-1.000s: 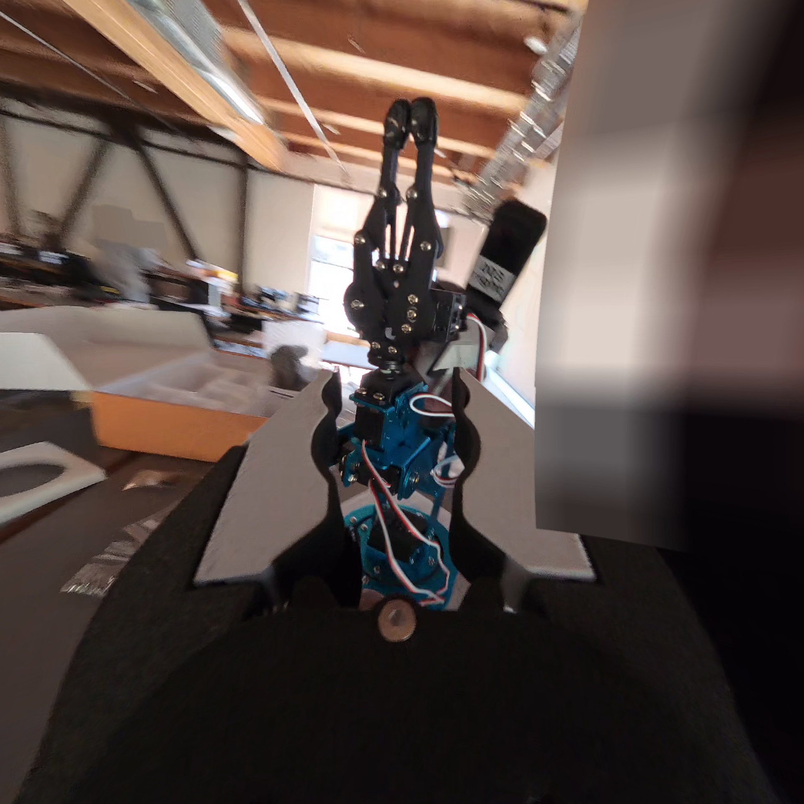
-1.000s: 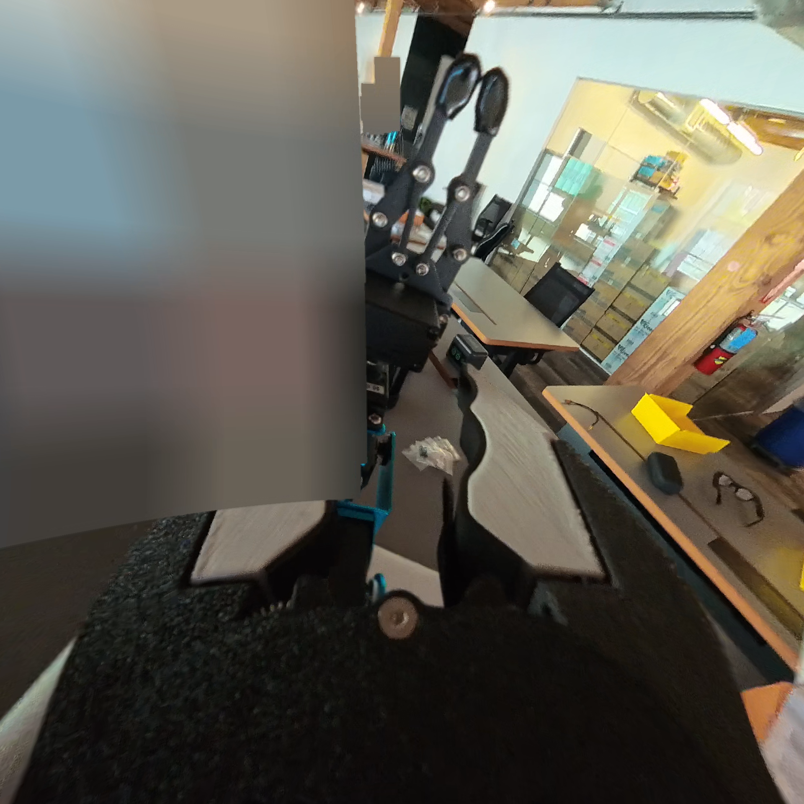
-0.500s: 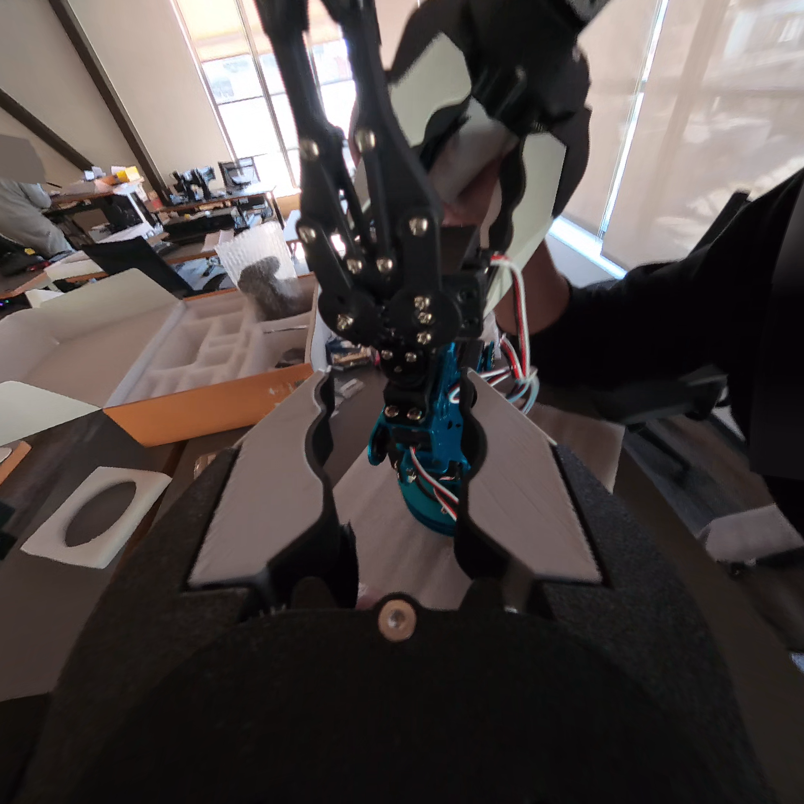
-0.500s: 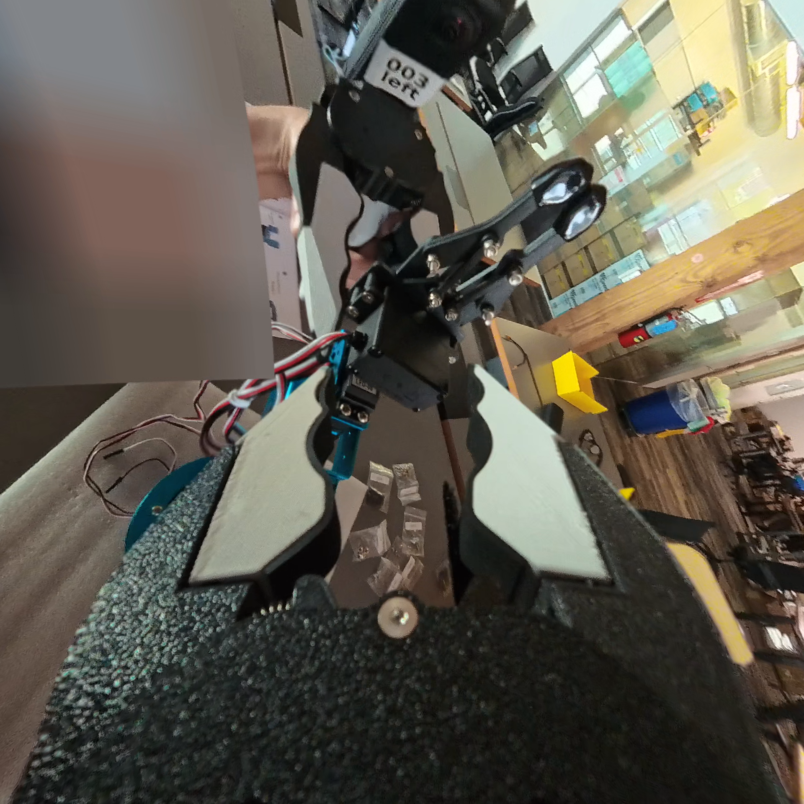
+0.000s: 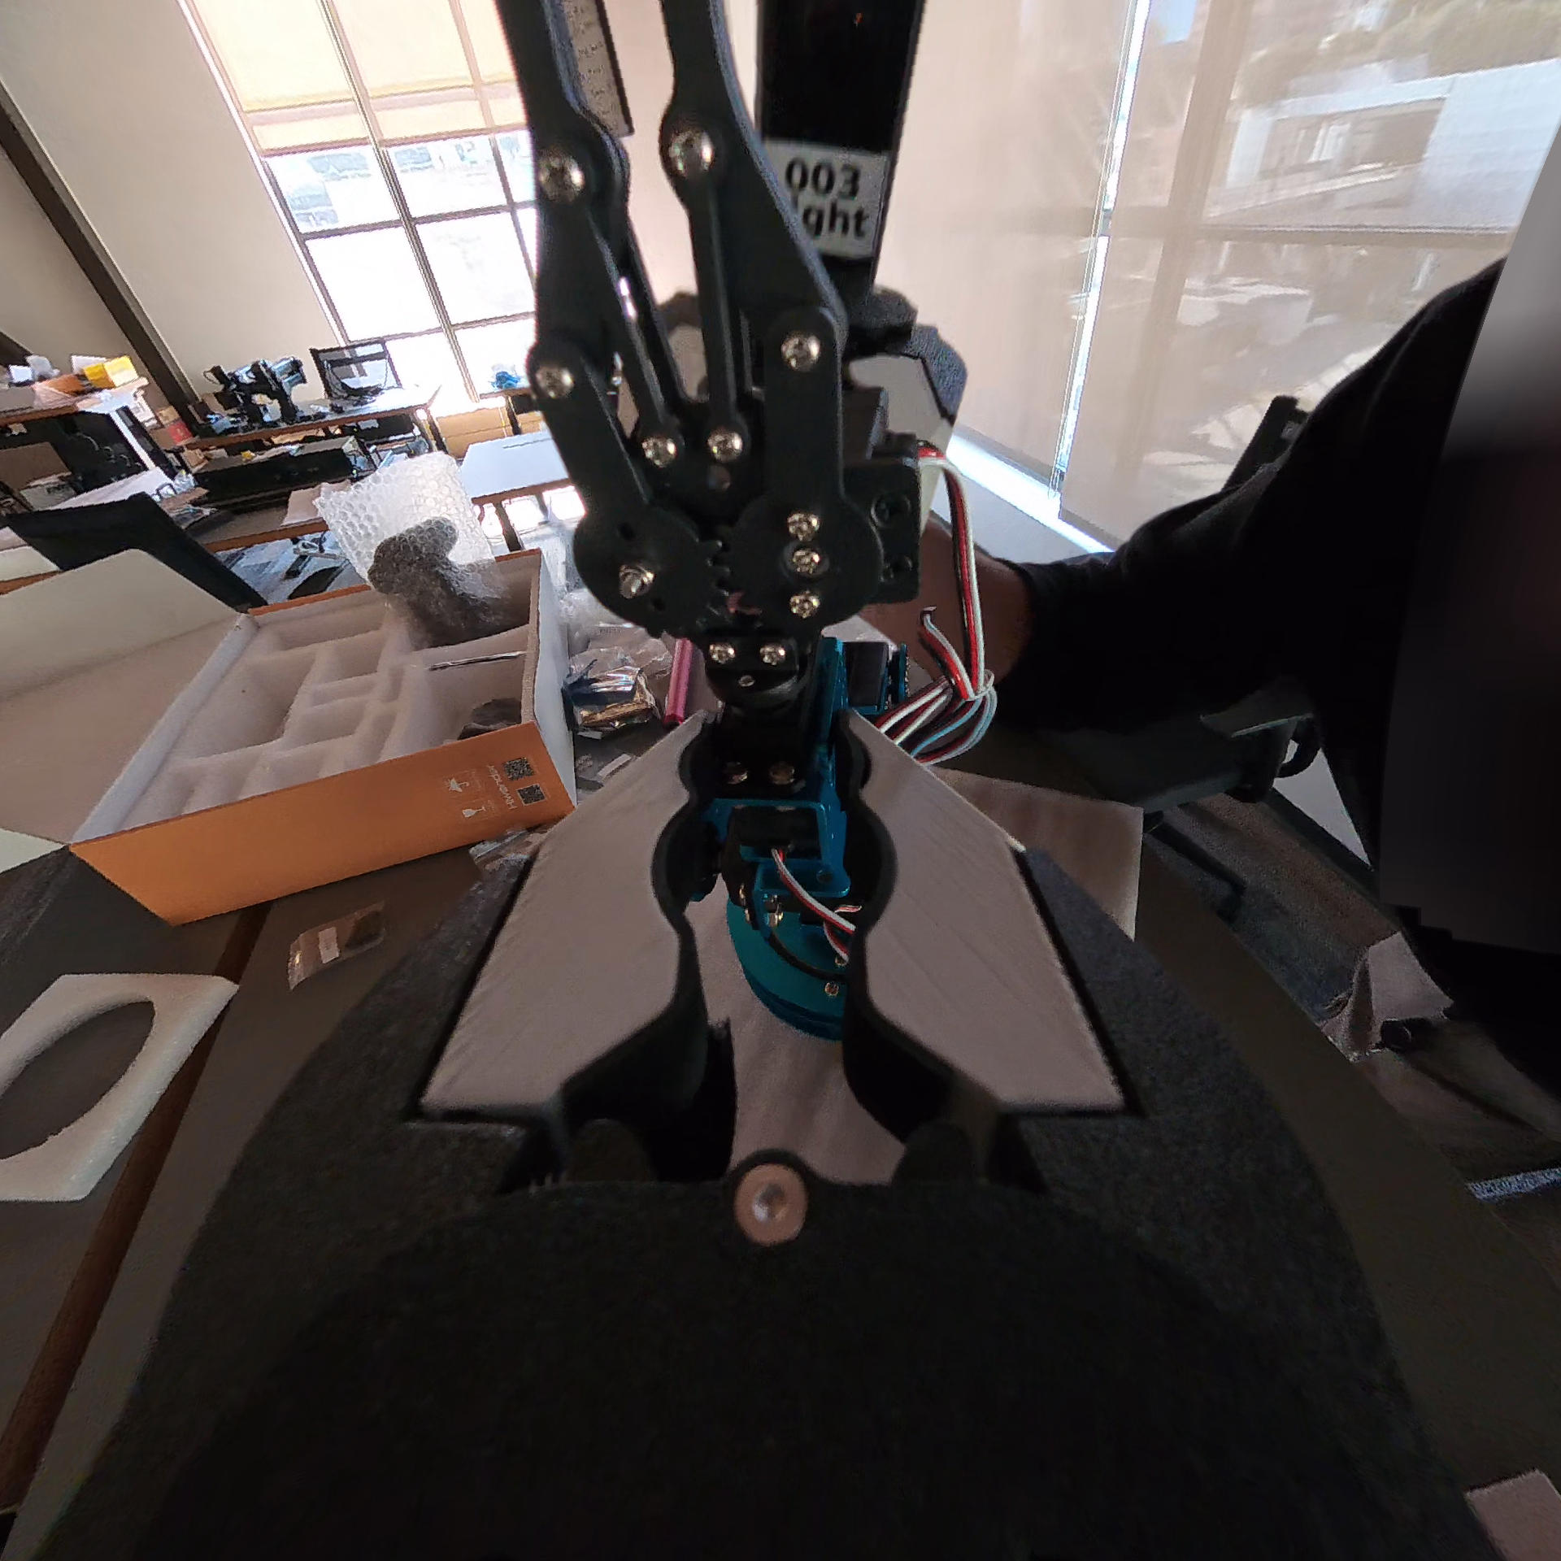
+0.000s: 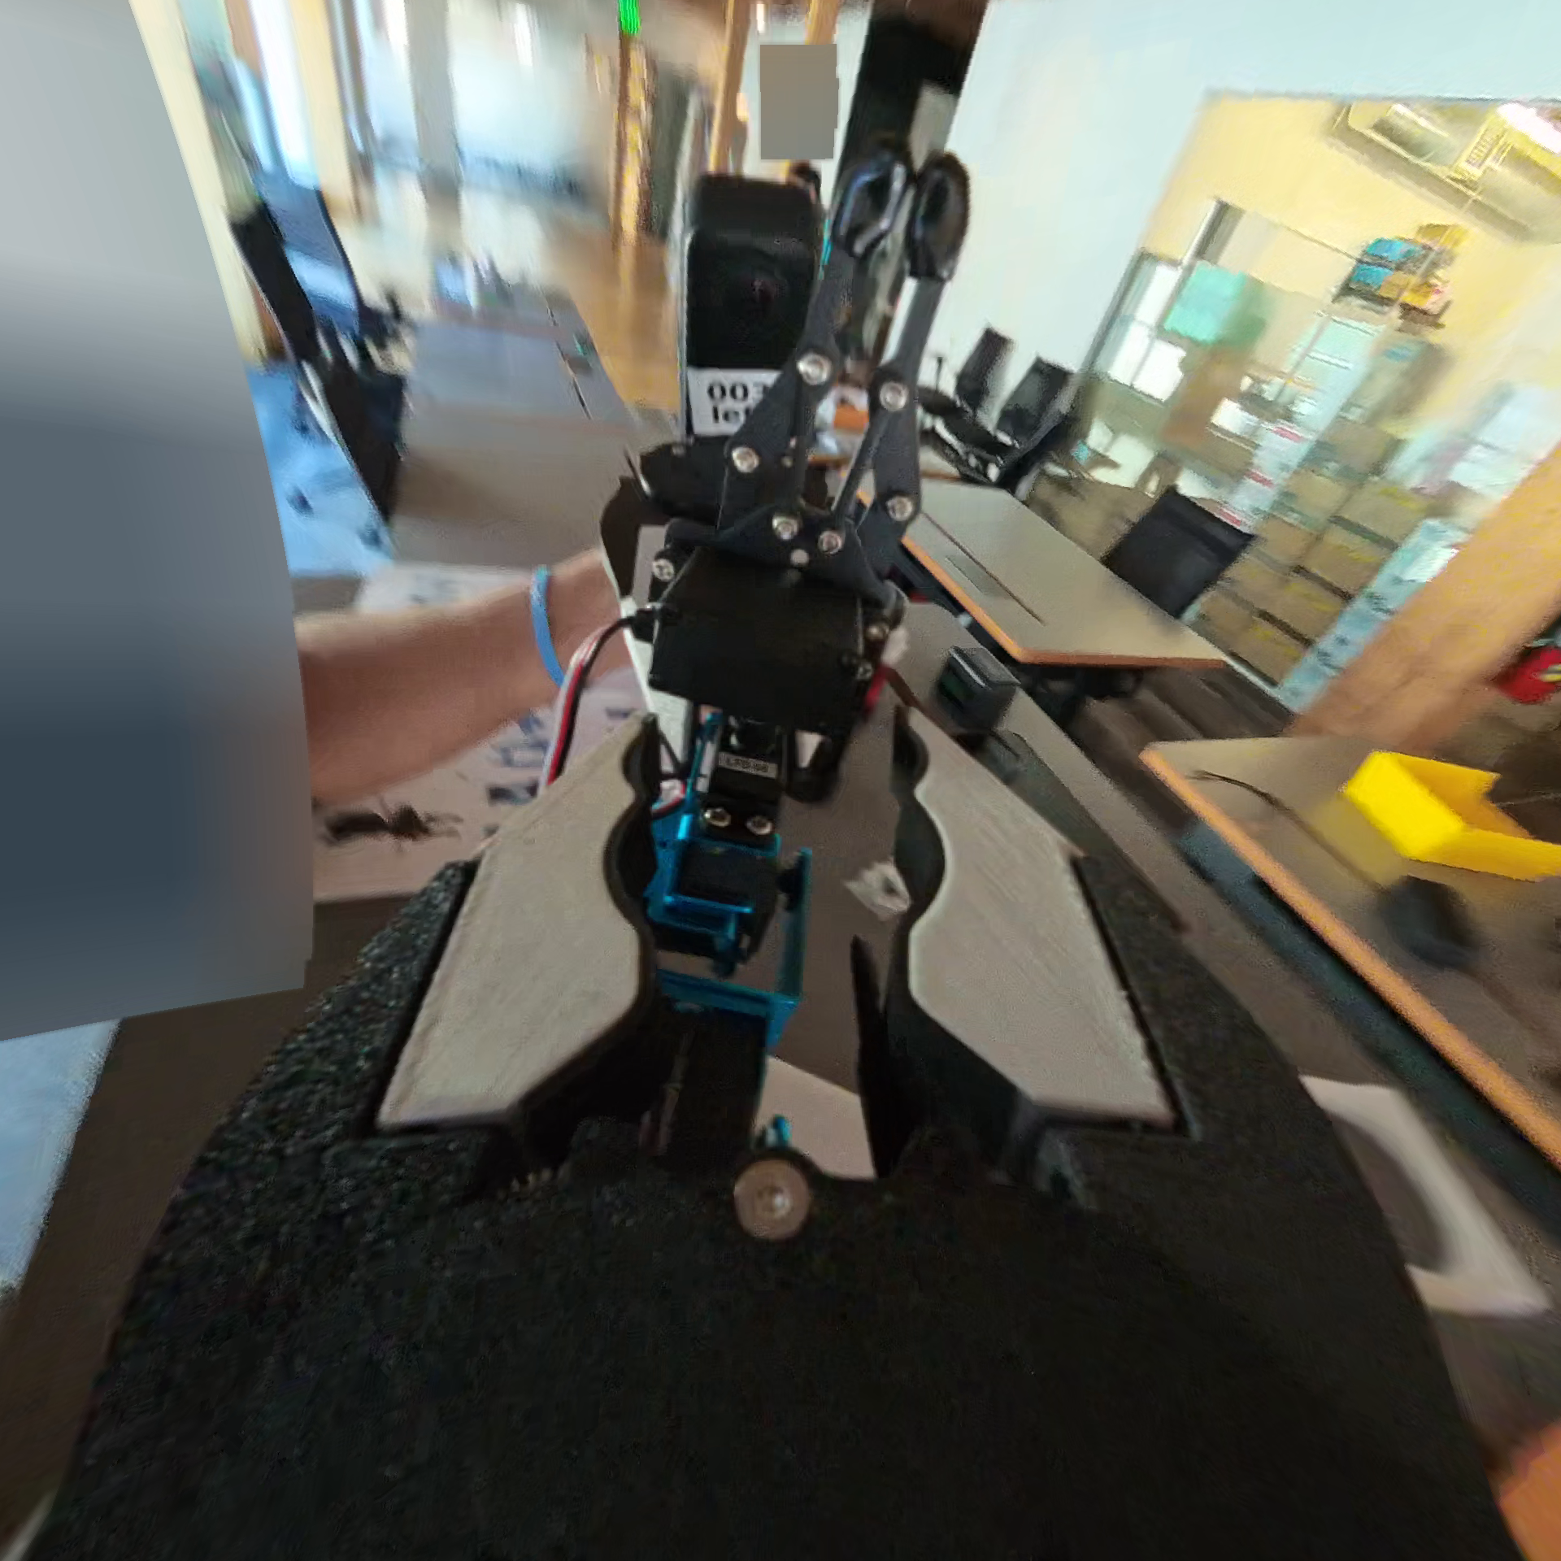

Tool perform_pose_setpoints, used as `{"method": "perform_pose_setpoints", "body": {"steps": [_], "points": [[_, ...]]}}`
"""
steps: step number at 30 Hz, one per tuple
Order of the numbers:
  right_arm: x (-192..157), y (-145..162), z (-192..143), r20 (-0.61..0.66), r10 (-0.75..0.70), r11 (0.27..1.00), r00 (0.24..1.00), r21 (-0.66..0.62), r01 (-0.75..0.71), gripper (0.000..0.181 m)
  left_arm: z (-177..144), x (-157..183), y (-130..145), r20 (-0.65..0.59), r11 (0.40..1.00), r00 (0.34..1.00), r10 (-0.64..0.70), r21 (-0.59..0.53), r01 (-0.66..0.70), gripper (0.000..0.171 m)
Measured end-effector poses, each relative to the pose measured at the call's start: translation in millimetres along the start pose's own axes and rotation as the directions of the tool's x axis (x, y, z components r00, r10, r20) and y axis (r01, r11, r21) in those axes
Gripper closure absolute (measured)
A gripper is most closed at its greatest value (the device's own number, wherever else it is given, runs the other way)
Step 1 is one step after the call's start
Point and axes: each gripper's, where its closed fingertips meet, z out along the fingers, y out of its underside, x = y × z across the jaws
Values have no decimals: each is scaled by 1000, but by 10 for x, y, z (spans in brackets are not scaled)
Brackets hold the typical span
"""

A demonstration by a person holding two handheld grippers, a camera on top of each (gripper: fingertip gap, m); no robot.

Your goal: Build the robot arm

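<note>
Small blue robot arm (image 5: 785, 912) now stands upright on the table (image 5: 296, 1056), no longer tilted. Left gripper (image 5: 773, 726) pinches its middle; right gripper (image 6: 770, 726) brackets it loosely, jaws wide.

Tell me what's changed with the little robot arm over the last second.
The blue-and-black robot arm went from tipped sideways to standing upright on the table, both claws swinging level with it. Unchanged: it sits between the fingers of the left claw and the right claw, and its own pincer is shut.
</note>
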Motion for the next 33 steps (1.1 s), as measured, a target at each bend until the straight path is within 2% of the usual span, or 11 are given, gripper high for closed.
{"method": "perform_pose_setpoints", "body": {"steps": [3, 7, 11, 17, 28, 33], "points": [[82, 42, 74, -64, 63, 997, 996, 55, -59, 144, 18, 28, -12, -11, 1000, 1000, 4, -3, -4, 145], [24, 60, 177, -29, 111, 993, 993, 45, -110, 141, 34, 24, -19, -12, 1000, 1000, -3, -2, 3, 145], [36, 9, 140, -22, 149, 984, 989, 102, -146, 142, 28, 33, -17, -13, 1000, 1000, -1, -4, 1, 145], [51, 10, 131, -14, 169, 980, 986, 108, -166, 142, 36, 38, -21, -7, 1000, 1000, 2, -13, -2, 146], [138, -27, 73, -182, 58, 990, 982, 140, -32, 138, 44, 28, -22, -9, 1000, 1000, -14, -3, 14, 145], [130, -72, 49, -282, -49, 984, 958, 150, 94, 142, 29, 28, -14, -8, 1000, 1000, -13, -8, 13, 145]]}}
